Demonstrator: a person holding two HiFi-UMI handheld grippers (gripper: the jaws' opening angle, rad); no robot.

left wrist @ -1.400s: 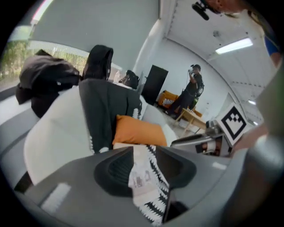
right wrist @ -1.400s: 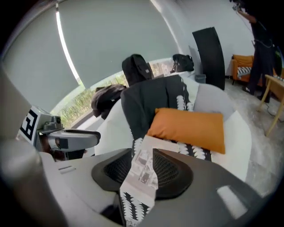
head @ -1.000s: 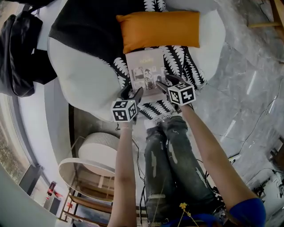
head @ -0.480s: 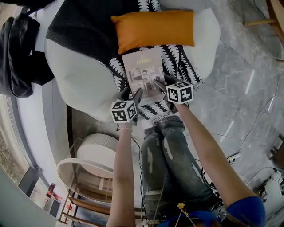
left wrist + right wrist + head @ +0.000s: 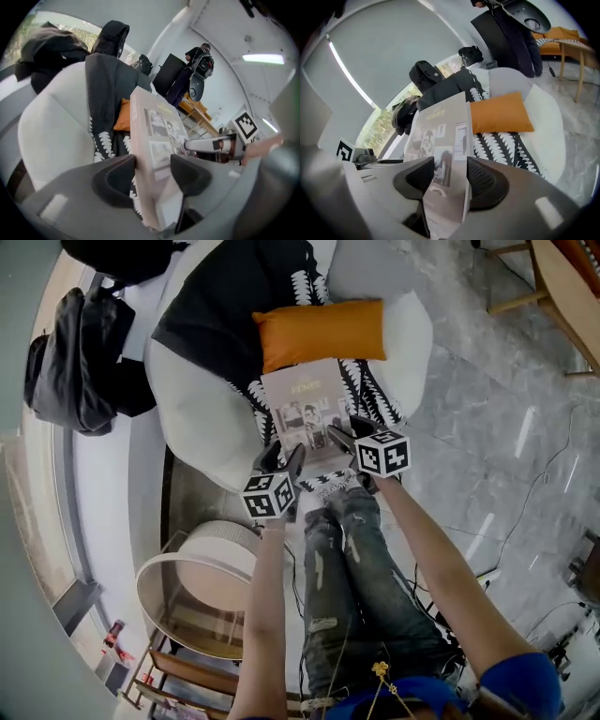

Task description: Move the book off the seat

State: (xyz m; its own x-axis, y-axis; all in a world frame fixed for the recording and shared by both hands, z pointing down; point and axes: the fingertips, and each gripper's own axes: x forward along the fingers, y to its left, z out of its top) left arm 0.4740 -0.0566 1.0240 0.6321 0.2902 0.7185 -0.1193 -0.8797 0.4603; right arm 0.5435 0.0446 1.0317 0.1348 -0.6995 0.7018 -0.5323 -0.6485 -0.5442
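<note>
A pale book (image 5: 305, 409) with photos on its cover is held above the patterned seat (image 5: 370, 395) of a white armchair (image 5: 202, 409). My left gripper (image 5: 281, 457) is shut on the book's near left edge, and the book (image 5: 157, 154) runs thick between its dark pads (image 5: 115, 180). My right gripper (image 5: 345, 439) is shut on the near right edge; the cover (image 5: 440, 140) passes between its pads (image 5: 485, 180). The book tilts up off the cushion. An orange pillow (image 5: 322, 332) lies just behind it.
A black garment (image 5: 234, 320) drapes over the chair back, and a dark bag (image 5: 80, 362) lies to the left. A round white side table (image 5: 202, 573) stands near my left arm. Grey marble floor (image 5: 487, 427) spreads to the right. A person (image 5: 197, 70) stands in the distance.
The book has risen and tilted off the seat with both grippers still on it. The view has shifted so the chair sits further right and looks smaller.
</note>
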